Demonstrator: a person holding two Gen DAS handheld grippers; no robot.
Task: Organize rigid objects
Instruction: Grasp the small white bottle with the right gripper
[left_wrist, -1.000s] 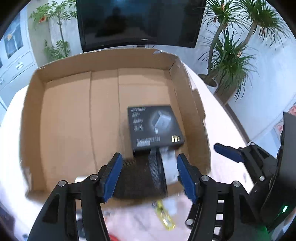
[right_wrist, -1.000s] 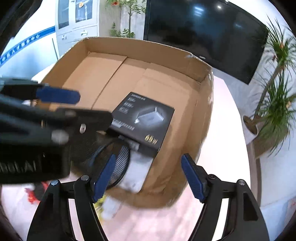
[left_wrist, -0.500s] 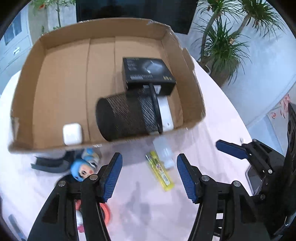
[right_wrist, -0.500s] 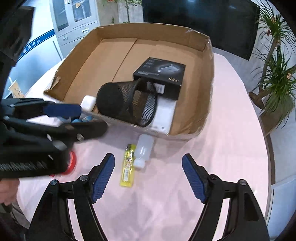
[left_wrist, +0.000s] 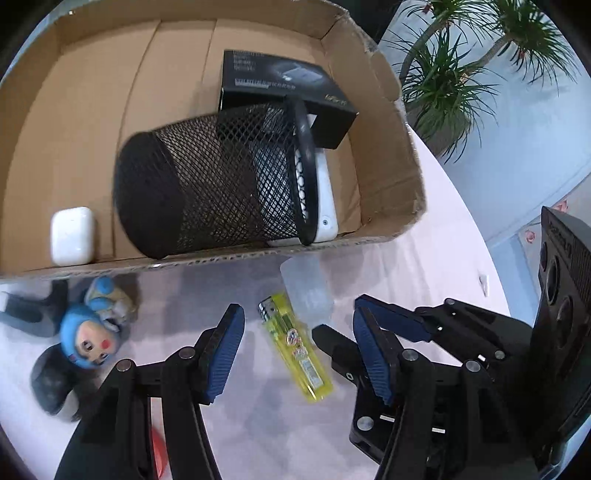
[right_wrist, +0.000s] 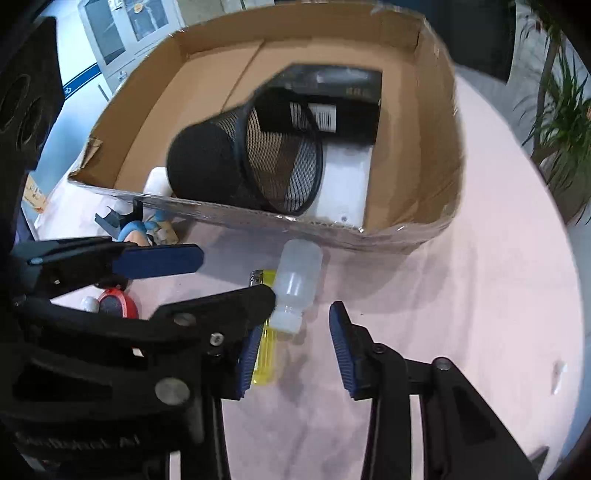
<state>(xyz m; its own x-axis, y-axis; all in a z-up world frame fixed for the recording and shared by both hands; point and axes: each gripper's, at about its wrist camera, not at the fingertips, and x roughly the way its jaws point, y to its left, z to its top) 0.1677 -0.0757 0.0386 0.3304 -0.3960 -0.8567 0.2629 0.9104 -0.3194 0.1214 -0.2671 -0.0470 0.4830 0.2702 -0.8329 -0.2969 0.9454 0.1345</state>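
Blue pads of the right gripper (right_wrist: 291, 354) are closing at lower centre, with only the bottle's cap end between them, not yet pinched. The left gripper (left_wrist: 295, 350) stands apart over the yellow lighter (left_wrist: 295, 345). The clear bottle (right_wrist: 295, 282) lies just below the box (right_wrist: 436, 110); probably light, stiff and slick, best gripped across its body.

Pale pink bench (right_wrist: 461, 295). Potted palms (left_wrist: 454, 77) at right against a light blue-white wall (left_wrist: 532, 122). Glass-fronted white cabinet (right_wrist: 125, 33) at far left, blue stripe (right_wrist: 81, 75) beside it.
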